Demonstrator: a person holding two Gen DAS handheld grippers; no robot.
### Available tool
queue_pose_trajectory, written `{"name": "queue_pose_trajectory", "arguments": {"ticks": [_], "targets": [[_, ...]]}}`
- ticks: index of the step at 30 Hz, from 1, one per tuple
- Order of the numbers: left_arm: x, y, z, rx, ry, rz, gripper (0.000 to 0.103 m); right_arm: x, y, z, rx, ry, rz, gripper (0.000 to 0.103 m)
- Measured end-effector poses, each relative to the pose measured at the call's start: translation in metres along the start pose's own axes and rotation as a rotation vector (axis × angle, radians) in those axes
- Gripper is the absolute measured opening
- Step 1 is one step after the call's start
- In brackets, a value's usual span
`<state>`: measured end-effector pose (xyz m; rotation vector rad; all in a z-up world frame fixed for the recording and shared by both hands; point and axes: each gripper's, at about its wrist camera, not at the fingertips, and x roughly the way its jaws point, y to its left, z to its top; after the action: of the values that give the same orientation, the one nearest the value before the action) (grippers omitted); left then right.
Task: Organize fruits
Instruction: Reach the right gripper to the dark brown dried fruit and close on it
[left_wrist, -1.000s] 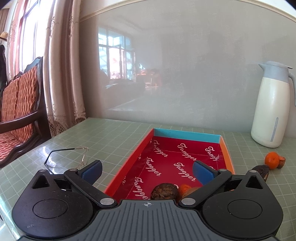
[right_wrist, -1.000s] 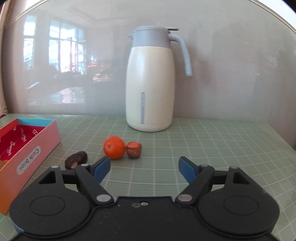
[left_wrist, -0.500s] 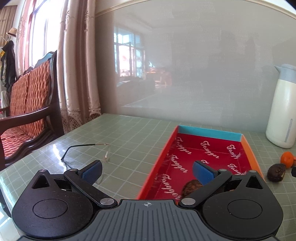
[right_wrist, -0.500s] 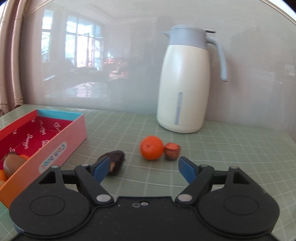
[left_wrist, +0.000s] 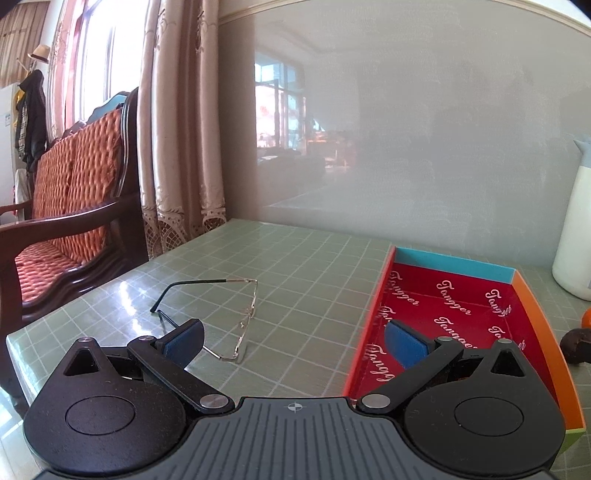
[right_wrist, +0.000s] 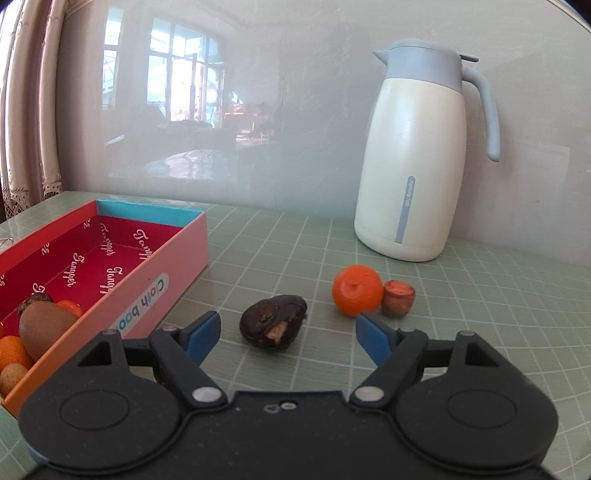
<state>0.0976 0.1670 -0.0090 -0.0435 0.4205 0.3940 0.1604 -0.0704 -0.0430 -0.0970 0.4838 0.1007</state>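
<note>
A dark shrivelled fruit (right_wrist: 274, 322) lies on the green table just ahead of my open right gripper (right_wrist: 288, 338), lined up with the gap between its blue pads, not touched. Behind it sit an orange (right_wrist: 357, 290) and a small brown fruit (right_wrist: 398, 298), side by side. The red-lined box (right_wrist: 162, 273) at the left holds a kiwi (right_wrist: 44, 328) and several small fruits at its near end. My left gripper (left_wrist: 293, 341) is open and empty; its right pad hangs over the box's (left_wrist: 536, 314) left rim. The dark fruit (left_wrist: 576, 345) shows at the right edge.
A cream thermos jug (right_wrist: 417, 162) stands at the back against the wall. Wire-rimmed glasses (left_wrist: 221, 317) lie on the table left of the box, ahead of my left gripper. A wooden chair with orange cushions (left_wrist: 70, 206) stands past the table's left edge beside curtains.
Both grippers have shifted left across the table. The dark fruit now sits between my right pads' line instead of at the left. The left view has swung off the box onto the glasses.
</note>
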Motion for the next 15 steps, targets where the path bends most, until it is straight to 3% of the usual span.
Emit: {"name": "queue_pose_trajectory", "arguments": {"ticks": [15], "targets": [[0.007, 0.017, -0.001, -0.039, 0.014, 0.028, 0.103, 0.019, 0.008, 0.004, 0.012, 0.068, -0.004, 0.071]]}}
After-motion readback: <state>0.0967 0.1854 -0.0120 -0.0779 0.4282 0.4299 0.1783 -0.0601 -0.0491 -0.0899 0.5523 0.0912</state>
